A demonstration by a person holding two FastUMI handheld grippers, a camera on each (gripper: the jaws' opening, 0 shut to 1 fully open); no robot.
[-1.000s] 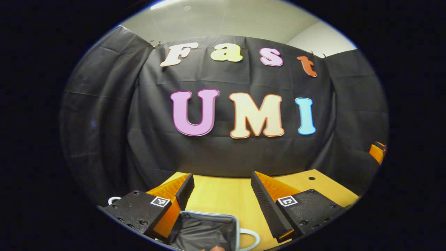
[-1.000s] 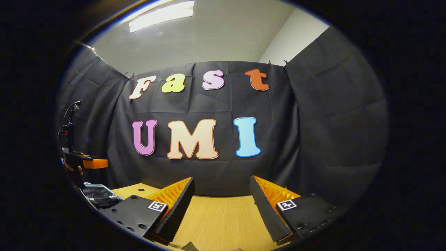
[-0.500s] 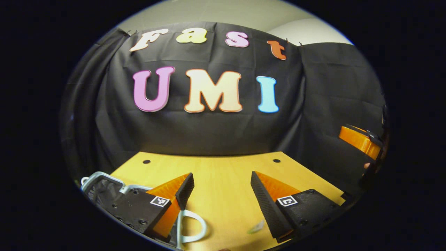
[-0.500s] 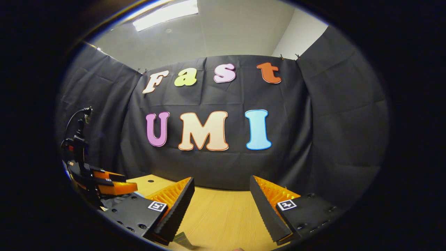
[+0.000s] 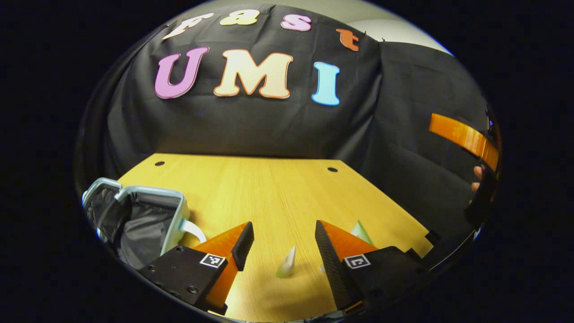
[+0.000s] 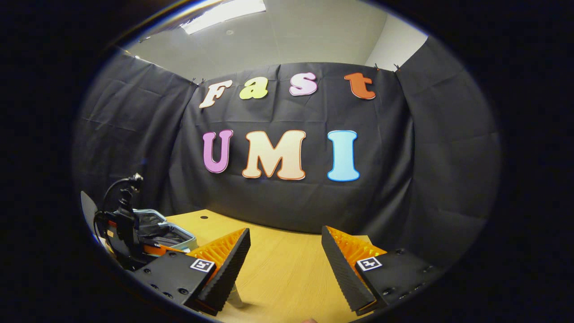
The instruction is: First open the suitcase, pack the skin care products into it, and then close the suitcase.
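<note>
The open suitcase (image 5: 134,220) lies at the table's left, with a pale rim, dark lining and a white handle (image 5: 193,229). My left gripper (image 5: 284,228) hovers open over the wooden table (image 5: 269,188). A small pale green tube (image 5: 287,262) stands on the wood between its fingers, apart from both. A second pale tube (image 5: 361,231) peeks out behind the right finger. My right gripper (image 6: 285,234) is open and empty above the table (image 6: 278,273). The suitcase (image 6: 175,231) shows at its left, and a pale item (image 6: 235,298) lies by its left finger.
The body of my right gripper (image 5: 482,197), with a hand's fingertips (image 5: 476,177) on it, hangs past the table's right edge. The left gripper's body (image 6: 123,229) with its cable stands in front of the suitcase. Two small holes (image 5: 332,169) mark the tabletop's far side.
The left gripper has swung right from above the suitcase and tilted down; the suitcase now lies at its left and the tubes have come into sight. The right gripper turned slightly left.
</note>
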